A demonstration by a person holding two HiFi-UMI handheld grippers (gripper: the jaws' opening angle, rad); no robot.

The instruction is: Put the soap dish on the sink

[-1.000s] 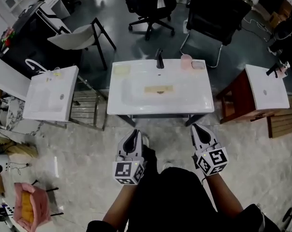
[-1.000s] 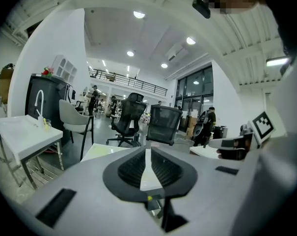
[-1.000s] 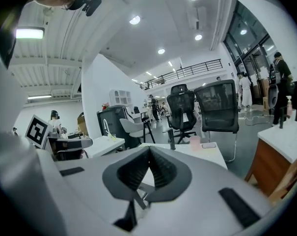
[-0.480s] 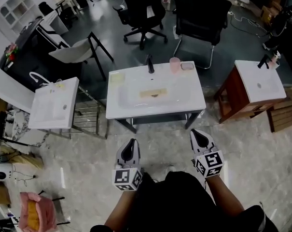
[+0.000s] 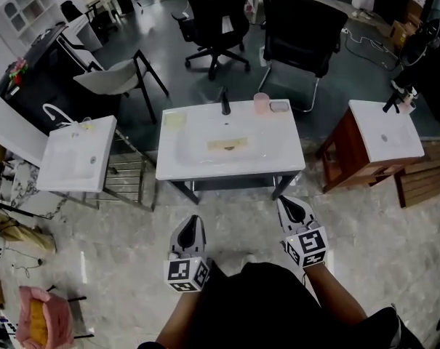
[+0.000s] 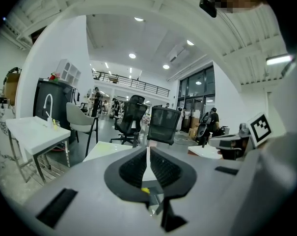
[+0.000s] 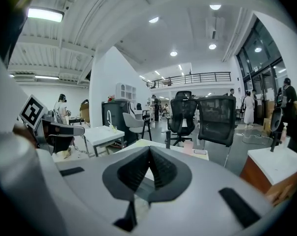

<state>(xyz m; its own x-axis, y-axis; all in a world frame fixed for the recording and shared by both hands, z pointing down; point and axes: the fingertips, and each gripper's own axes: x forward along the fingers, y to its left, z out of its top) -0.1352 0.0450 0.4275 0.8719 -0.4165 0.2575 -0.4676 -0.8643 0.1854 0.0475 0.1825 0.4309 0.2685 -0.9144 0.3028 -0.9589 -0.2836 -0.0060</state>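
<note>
The white sink (image 5: 286,155) stands in the middle of the head view on a metal frame. A small grey-pink soap dish (image 5: 278,107) lies on its back right corner beside a pink cup (image 5: 261,102) and the black tap (image 5: 224,102). A tan piece (image 5: 228,145) lies in the basin. My left gripper (image 5: 193,222) and right gripper (image 5: 284,201) hover over the floor short of the sink's front edge, both shut and empty. The right gripper view shows its jaws (image 7: 149,150) closed, with the cup (image 7: 188,147) and the dish (image 7: 201,152) far beyond. The left gripper (image 6: 148,149) is closed too.
A second white sink (image 5: 74,155) stands at the left and a third (image 5: 383,140) on a wooden stand at the right. Behind the middle sink are black office chairs (image 5: 296,27) and a white chair (image 5: 114,75). A pink basket (image 5: 38,318) sits at bottom left.
Both grippers have drawn back from the sink's front edge, so more floor lies between them and it. Nothing on the sink has moved.
</note>
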